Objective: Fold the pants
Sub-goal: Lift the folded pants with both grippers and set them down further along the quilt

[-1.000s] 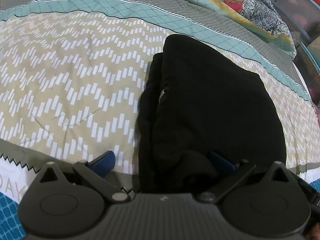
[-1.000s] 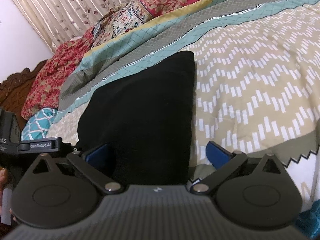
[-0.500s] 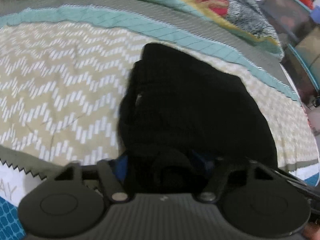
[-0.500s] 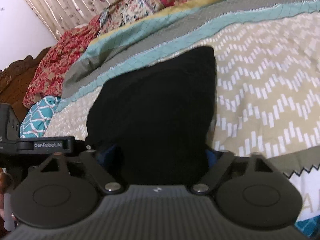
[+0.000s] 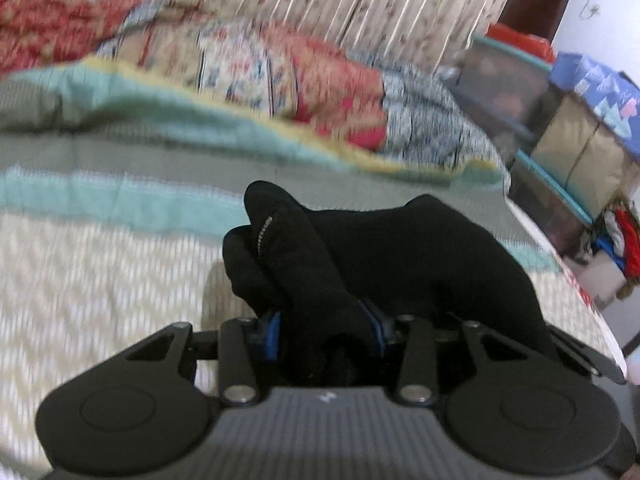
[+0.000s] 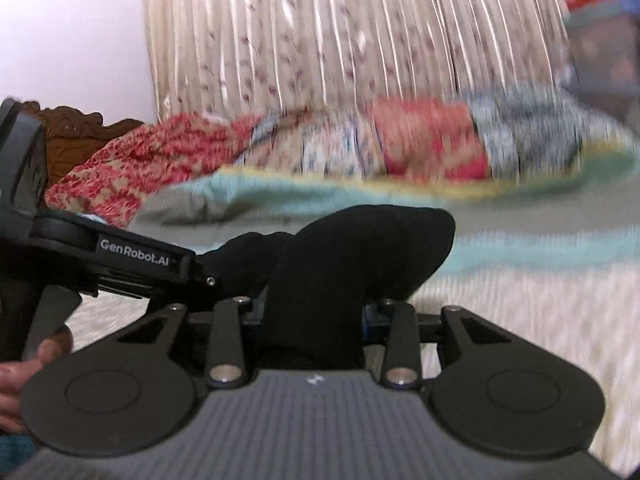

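**Pants pinched at near edge by both tongs, far fold ahead**

Pants [image 5: 400, 264], black and already bundled into several layers, are seen raised off the bedspread [image 5: 100, 280] at their near edge, with the far part sagging toward the striped band of the spread. The bundle's long axis appears to run away from both cameras, toward the pillows [image 5: 320, 80] and curtain [image 6: 340, 40]. The coming move is judged to turn on this: the free far end lies straight ahead of both tongs, so the held edge would be carried forward over it.

Left gripper [image 5: 326, 330]: jaws are closing, cloth is bunched between the blue pads and a zip-edged lobe stands up just beyond them. Right gripper [image 6: 312, 320]: jaws are closing, a thick black fold fills the gap between them. Both are read as clamped on the pants.

Neither hand is judged nearer; the two tongs sit side by side on the same near edge, the left one showing at the left border of the right view.

Motion blur is noted over the background.
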Available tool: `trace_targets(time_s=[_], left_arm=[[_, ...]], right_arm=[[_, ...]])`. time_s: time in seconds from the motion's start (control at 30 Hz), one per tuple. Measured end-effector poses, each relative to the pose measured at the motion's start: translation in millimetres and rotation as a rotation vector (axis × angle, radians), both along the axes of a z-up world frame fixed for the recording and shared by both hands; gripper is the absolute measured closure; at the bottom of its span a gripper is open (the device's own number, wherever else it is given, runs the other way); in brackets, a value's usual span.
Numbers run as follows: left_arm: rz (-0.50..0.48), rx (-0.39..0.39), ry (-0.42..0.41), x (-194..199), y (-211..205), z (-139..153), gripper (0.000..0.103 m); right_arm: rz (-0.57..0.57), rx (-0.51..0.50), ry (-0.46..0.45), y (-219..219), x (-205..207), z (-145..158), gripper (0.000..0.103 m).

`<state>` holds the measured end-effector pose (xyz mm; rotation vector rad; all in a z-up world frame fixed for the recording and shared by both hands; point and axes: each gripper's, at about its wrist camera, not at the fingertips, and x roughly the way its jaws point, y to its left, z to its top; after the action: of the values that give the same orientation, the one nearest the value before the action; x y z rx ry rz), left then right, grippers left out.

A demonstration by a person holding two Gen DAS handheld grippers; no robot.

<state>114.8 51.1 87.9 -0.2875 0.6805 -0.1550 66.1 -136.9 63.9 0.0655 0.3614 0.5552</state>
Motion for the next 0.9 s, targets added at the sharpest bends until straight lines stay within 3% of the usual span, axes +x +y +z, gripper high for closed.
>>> trace_targets(time_s=[0.1, 0.17, 0.23, 0.3, 0.33, 0.37, 0.4, 0.43, 0.5, 0.7, 0.9], left_arm=[[0.036, 0.044, -0.052, 35.9, 1.9, -0.5, 0.066], [0.051, 0.062, -0.051, 64.5, 4.6, -12.6, 0.066], [0.063, 0.087, 0.002, 97.0, 4.4, -33.8, 0.065], [0.089, 0.135, 0.111, 125.0, 2.2, -62.8, 0.064], [0.117, 0.166, 0.157, 133.9, 1.3, -78.1, 0.052], [0.130, 0.177, 0.169, 137.0, 1.1, -87.0, 0.045], [0.153, 0.181, 0.166, 137.1, 1.7, -90.5, 0.032], [0.178, 0.187, 0.164, 135.1, 2.0, -90.7, 0.028], [0.171, 0.177, 0.172, 133.2, 3.5, -88.9, 0.028], [0.200, 0.176, 0.190, 103.9, -2.2, -62.9, 0.027], [0.203, 0.228, 0.206, 47.9, -24.1, -41.9, 0.022]], right_arm=[[0.013, -0.048, -0.112, 10.1, 23.7, 2.8, 0.064], [-0.008, -0.055, -0.122, 17.2, 50.1, -2.7, 0.064], [-0.044, -0.084, -0.105, 26.1, 75.0, -16.2, 0.064], [-0.082, -0.117, -0.011, 33.2, 103.0, -35.8, 0.062], [-0.101, -0.137, 0.086, 34.8, 121.2, -50.7, 0.057], [-0.127, -0.158, 0.176, 35.2, 135.2, -63.9, 0.034], [-0.174, -0.139, 0.227, 27.6, 141.7, -73.4, 0.024], [-0.183, -0.074, 0.264, 16.7, 143.2, -75.7, 0.024], [-0.172, 0.025, 0.338, -2.8, 145.9, -78.3, 0.021], [-0.204, 0.006, 0.304, -12.1, 110.5, -58.6, 0.018], [-0.204, 0.016, 0.341, -11.5, 54.3, -54.9, 0.017]])
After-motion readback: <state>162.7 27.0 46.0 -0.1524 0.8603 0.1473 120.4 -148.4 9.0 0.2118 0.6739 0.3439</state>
